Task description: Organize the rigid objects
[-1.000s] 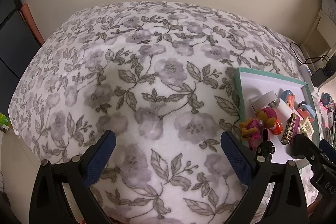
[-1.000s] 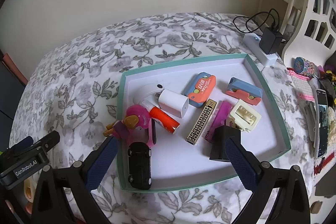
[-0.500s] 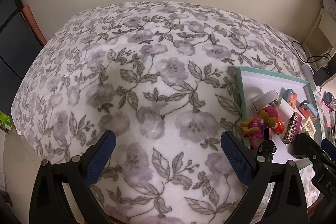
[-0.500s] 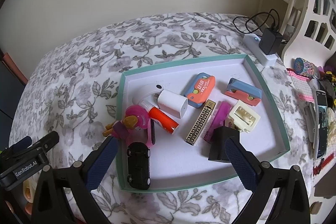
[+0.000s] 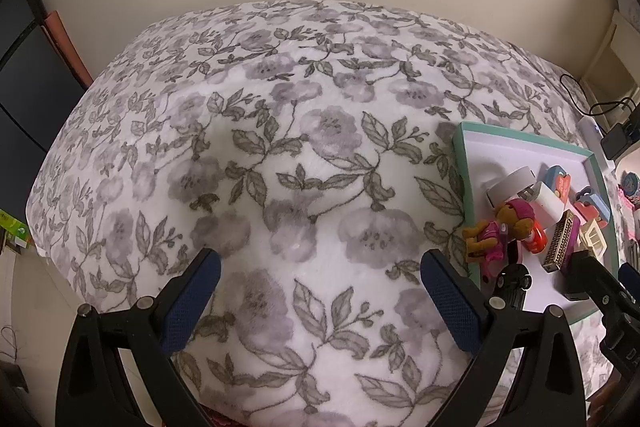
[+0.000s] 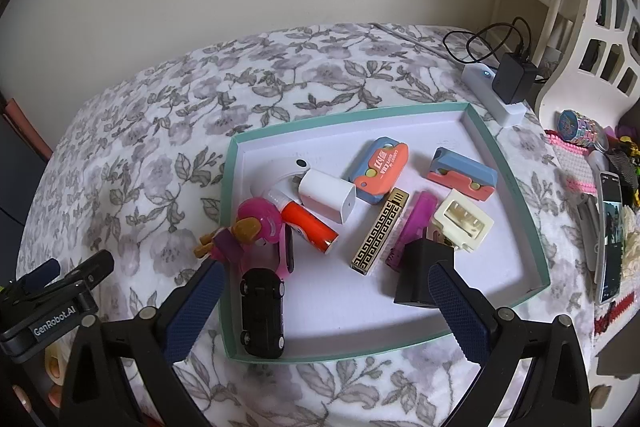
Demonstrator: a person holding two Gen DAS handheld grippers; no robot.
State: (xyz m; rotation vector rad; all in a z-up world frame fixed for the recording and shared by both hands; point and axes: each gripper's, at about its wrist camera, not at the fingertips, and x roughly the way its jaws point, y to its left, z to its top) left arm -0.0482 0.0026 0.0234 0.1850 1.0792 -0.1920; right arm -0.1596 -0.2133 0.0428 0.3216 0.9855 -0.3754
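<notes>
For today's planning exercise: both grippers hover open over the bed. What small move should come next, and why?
Probably lower the right gripper onto the black toy car, the nearest piece in the teal tray. Its jaws are open and empty and the car lies free by the tray's near-left corner; the left gripper faces only bare blanket.

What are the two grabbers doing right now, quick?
Left gripper: open, holding nothing, over the flowery blanket.
Right gripper: open, holding nothing, above the tray.
</notes>
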